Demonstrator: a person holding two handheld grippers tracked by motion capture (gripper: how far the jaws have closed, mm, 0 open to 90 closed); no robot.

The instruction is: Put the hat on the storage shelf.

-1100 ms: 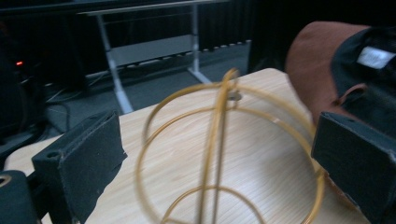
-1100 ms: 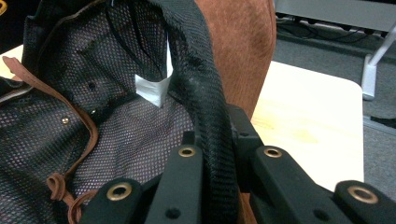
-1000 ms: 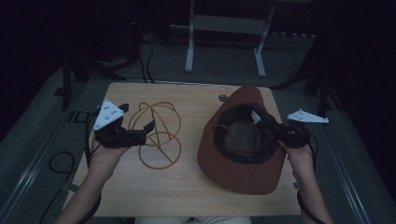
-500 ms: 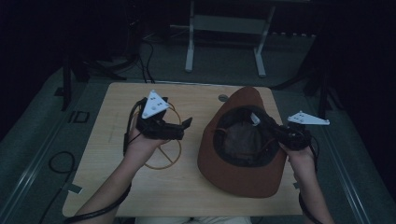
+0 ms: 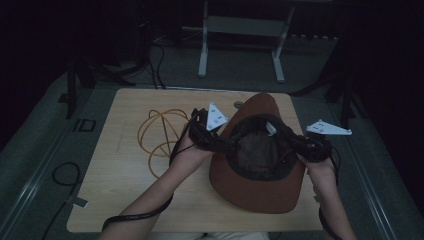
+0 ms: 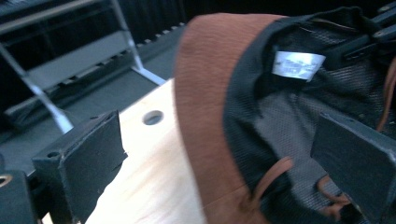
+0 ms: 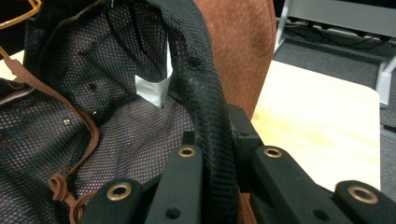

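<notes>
hat: brim-up, lining exposed
right gripper: clamped on the black inner band
left gripper: jaws apart, straddling the near brim
tip: opposite band should be pinched squarely, cord avoided

Brown hat lying upside down on table's right half, black mesh lining facing up, white label showing inside, brown cord dangling in crown.

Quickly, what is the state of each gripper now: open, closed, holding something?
Left gripper: open, jaws astride the brown hat's brim, not pressing.
Right gripper: closed on the hat's black inner band.
</notes>
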